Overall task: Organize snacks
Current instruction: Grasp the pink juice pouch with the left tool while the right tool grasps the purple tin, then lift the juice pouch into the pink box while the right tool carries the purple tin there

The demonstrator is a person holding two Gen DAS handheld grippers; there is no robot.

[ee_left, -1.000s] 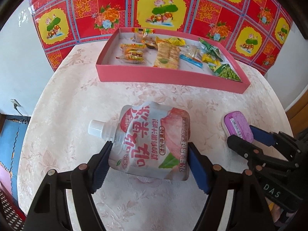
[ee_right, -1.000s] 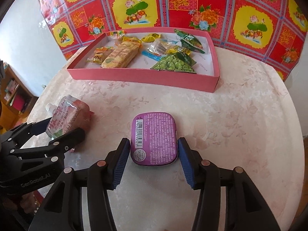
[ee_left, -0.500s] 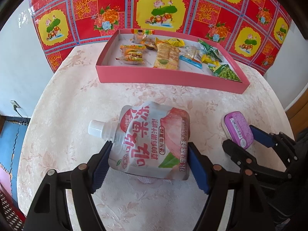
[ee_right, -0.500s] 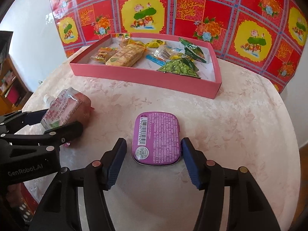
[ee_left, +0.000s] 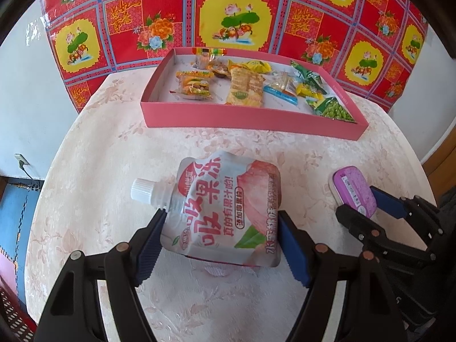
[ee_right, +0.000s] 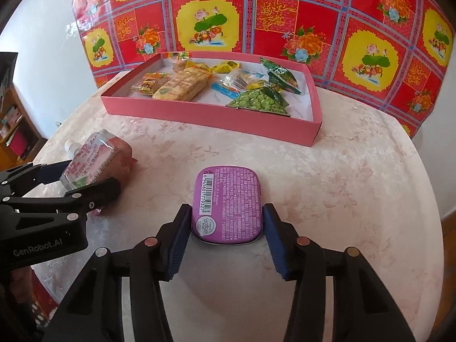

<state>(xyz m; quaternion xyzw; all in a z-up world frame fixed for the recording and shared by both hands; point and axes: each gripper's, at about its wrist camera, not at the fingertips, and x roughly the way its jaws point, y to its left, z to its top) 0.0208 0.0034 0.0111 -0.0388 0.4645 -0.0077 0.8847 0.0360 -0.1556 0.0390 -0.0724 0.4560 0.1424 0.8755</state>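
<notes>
Purple tin [ee_right: 227,203] between right gripper [ee_right: 226,238] pads

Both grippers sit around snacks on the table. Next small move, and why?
Probably lift both straight up. The left gripper already pinches the peach jelly pouch, and the right gripper's jaws have just been closing and now meet the sides of the purple tin. Both snacks lie on the table outside the pink box.
</notes>
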